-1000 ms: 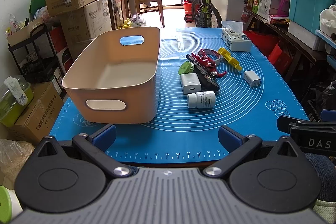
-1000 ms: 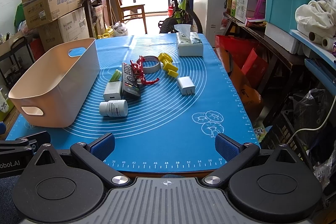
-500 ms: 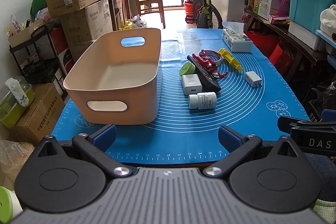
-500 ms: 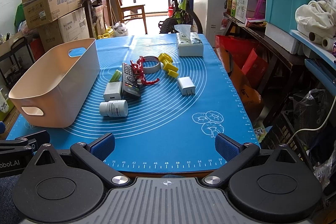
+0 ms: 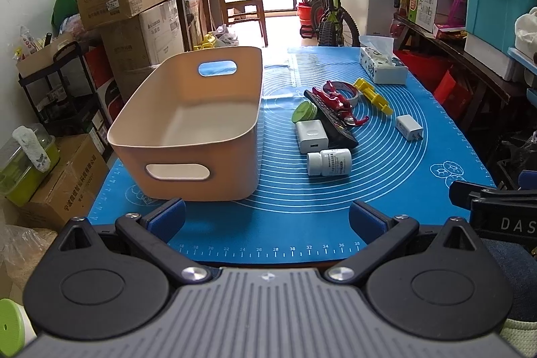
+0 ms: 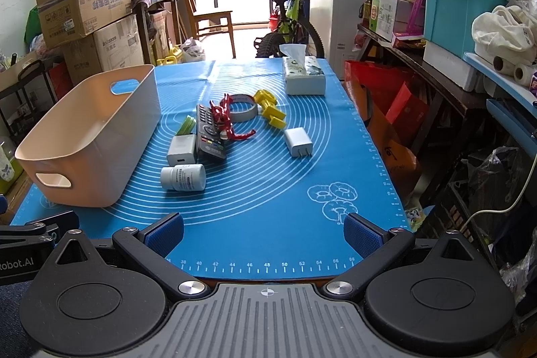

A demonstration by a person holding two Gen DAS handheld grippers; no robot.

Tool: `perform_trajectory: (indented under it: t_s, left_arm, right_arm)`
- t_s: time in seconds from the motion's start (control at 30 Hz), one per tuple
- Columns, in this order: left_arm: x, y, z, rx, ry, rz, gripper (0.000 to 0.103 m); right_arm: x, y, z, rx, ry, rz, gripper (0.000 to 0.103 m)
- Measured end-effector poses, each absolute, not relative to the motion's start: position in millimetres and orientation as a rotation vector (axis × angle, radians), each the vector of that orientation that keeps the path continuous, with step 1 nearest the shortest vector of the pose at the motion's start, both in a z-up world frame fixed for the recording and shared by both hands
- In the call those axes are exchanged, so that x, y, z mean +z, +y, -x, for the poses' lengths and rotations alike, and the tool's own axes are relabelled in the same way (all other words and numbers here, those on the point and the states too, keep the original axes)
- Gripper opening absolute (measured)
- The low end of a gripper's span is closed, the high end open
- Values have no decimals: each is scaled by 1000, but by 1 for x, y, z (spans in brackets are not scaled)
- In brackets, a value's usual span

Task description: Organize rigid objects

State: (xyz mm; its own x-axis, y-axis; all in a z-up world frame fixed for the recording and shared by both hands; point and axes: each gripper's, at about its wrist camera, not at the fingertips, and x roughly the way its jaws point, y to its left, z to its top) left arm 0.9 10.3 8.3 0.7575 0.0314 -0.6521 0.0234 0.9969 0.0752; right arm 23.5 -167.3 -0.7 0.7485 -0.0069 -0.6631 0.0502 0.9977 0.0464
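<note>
An empty beige bin stands on the left of the blue mat. Right of it lie a white pill bottle, a white charger block, a black remote, a red toy figure, a green lid, a tape roll, a yellow piece and a small white plug adapter. My left gripper and right gripper are both open and empty at the near table edge.
A tissue box sits at the mat's far right. Cardboard boxes stack on the left, a bicycle and chair stand behind, and shelves with a teal crate run along the right.
The left gripper has edged slightly forward and right, so the bin looks a little nearer. The right gripper and all objects have not moved.
</note>
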Motion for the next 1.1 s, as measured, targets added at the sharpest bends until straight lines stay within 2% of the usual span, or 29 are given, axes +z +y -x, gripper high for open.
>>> perform_trajectory:
  t_s: [0.3,0.57,1.1]
  left_arm:
    - [31,42,-23,34,714,-28,102]
    - [44,95,-84,91,752,-17,102]
    - [6,181,-202,136,909,-3,101]
  right_arm:
    - [12,-154,-46,3,692,-57,100]
    - [0,-131,-95,4,729,-68,100]
    - [-63,-81,-183,-23,867,-63,100]
